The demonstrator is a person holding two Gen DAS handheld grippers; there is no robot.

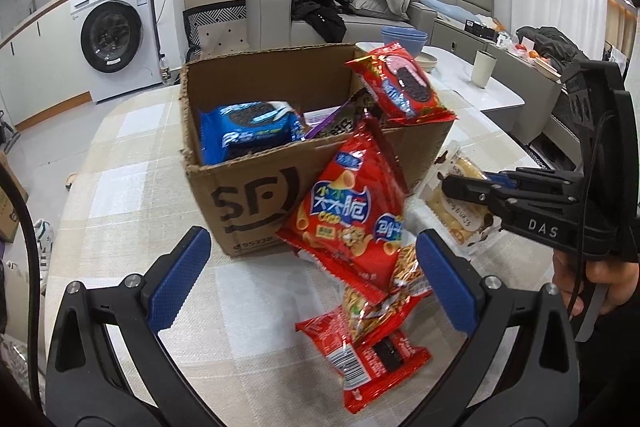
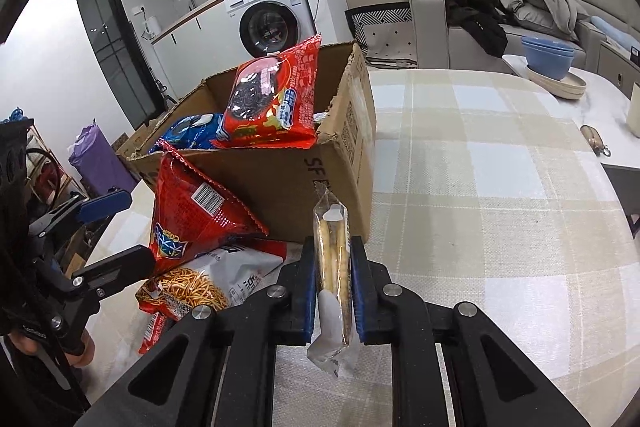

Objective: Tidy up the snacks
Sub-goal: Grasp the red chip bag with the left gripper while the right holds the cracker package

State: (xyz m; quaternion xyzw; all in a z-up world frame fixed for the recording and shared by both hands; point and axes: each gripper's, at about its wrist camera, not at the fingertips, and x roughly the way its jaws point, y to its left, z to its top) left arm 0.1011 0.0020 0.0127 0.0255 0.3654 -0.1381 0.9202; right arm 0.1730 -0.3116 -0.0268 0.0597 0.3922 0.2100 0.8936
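Two close wrist views, sharing cardboard box [image 1: 256, 187]

- On the cardboard box [image 1: 256, 187] in front of you, large black "SF" lettering faces your left camera, with the digits "95338" printed low on the same wall.
- Your right camera catches "SF" again on the box's other side [image 2: 316, 163].
- "DAS" stands in pale letters on the right gripper [image 1: 452, 187] body.
- The red chip bag [image 1: 344, 215] leaning on the box carries bold Chinese characters on a blue banner; its smaller print is too blurred to read.

Even indoor light, fisheye-warped edges.
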